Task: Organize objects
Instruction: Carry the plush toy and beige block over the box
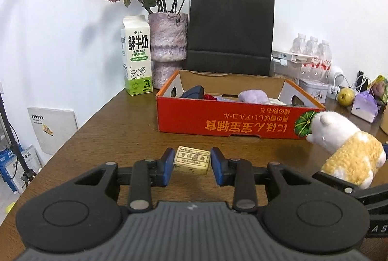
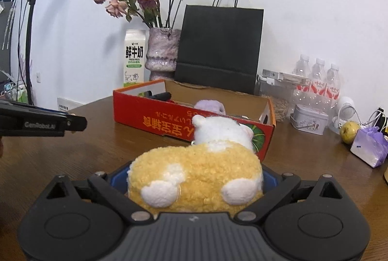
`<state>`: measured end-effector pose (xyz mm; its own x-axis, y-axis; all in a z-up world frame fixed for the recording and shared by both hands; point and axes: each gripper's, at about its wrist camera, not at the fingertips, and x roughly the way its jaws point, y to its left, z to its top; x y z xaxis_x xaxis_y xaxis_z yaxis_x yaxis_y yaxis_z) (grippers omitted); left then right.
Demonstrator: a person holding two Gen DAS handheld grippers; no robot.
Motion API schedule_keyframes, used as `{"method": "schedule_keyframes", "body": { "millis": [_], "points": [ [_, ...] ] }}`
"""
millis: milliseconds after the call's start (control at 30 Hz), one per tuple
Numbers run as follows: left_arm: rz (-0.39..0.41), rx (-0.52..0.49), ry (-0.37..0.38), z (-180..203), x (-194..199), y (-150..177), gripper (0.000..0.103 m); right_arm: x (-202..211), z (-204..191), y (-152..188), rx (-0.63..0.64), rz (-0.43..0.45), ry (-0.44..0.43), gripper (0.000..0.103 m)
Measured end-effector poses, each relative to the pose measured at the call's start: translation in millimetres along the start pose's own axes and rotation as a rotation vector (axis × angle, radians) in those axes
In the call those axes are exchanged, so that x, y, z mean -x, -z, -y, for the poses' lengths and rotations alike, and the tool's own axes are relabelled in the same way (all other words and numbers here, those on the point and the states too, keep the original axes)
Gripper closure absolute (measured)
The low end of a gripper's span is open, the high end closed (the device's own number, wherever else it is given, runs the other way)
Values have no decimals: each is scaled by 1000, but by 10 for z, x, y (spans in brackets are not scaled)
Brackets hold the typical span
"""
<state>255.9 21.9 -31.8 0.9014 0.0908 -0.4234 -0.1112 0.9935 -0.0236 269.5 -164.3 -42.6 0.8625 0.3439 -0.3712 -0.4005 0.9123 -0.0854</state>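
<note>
Wooden table (image 1: 116, 120), red cardboard box (image 1: 218, 120), plush toy (image 2: 194, 173), eraser (image 1: 191, 160).
The box sits mid-table holding a purple plush (image 1: 253, 96); the right gripper (image 2: 194, 185) is clamped on the yellow-and-white plush toy in front of the box; the left gripper (image 1: 192, 167) brackets the small eraser on the table, jaws spread, pads (image 1: 167, 164) just clear of it.

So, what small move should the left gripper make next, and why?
Probably close the left gripper on the eraser. Its fingers are open, one on each side of the eraser, which lies on the table in front of the red box. The right gripper already holds the plush toy.
</note>
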Motion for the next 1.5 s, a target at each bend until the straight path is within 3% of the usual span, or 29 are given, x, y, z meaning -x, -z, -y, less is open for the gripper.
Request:
{"method": "schedule_keyframes", "body": {
  "millis": [300,667,1500],
  "points": [
    [51,21,6,95,-23,-404,70,-40,43,-326,-34,62,-3,4],
    [120,63,-3,162,-370,-851,70,-439,213,-724,-67,93,24,4],
    [130,-45,-29,177,-1597,-1202,70,-1596,754,-1105,-126,65,37,4]
  ]
}}
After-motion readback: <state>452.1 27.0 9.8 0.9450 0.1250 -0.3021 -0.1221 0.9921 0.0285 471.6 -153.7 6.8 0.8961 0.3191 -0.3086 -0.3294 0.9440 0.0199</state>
